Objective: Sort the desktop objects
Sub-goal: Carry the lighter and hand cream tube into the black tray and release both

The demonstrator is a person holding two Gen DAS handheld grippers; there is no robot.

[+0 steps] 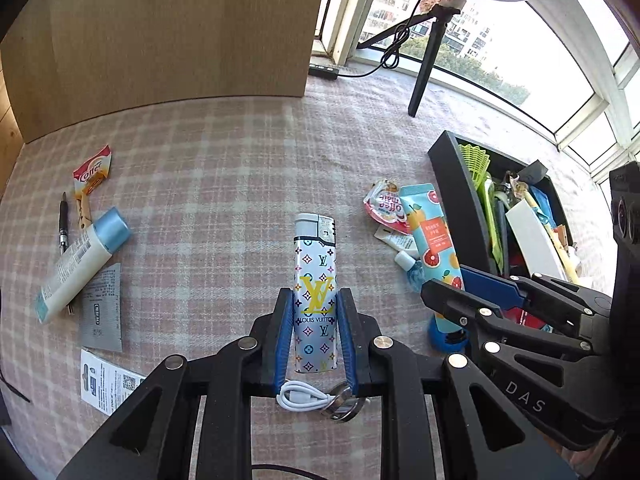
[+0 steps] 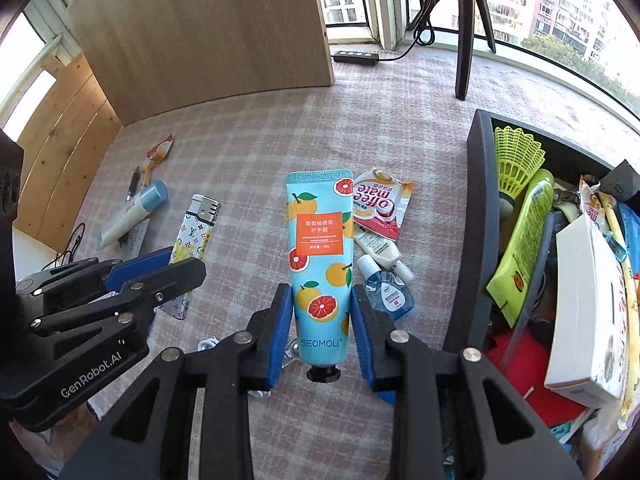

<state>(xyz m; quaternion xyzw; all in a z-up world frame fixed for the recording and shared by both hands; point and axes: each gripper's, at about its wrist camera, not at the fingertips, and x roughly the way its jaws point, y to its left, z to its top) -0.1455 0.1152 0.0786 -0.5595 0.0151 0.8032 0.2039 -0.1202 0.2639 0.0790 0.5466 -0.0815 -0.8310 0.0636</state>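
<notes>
Two hand-held tools work over a desk [image 1: 224, 168] covered in a pink checked cloth. Nearest, the left tool [image 1: 314, 332] is clamped on one lighter [image 1: 315, 292], patterned white with a gold logo; the blue pads press its lower sides and its metal head points away, clear of the cloth, a hold that suits carrying it off to be sorted. Under that tool lie one coiled white cable [image 1: 298, 396] and one metal ring [image 1: 340, 402]. The right tool [image 2: 322, 332] is clamped the same way on one blue hand-cream tube [image 2: 320, 264] printed with grapefruit, cap toward the camera, sealed end away. Just beyond the tube, loose on the cloth, lie one small blue bottle [image 2: 390, 294], one small white tube [image 2: 380, 250] and one red-and-white coffee sachet [image 2: 380, 204]. To the right sits one black bin [image 2: 478, 216], already crowded: one green shuttlecock [image 2: 516, 160], a green pouch, a white box and more I cannot separate; it is probably where both held things belong. Across the desk, on the left, wait one white tube with a blue cap [image 1: 80, 258], one pen [image 1: 63, 218], a second coffee sachet [image 1: 93, 174], one grey packet [image 1: 102, 308] and one printed leaflet [image 1: 108, 382]. Farthest, a wooden board [image 1: 180, 28] stands upright, beside one tripod [image 1: 428, 52] with a ring light and a window.
</notes>
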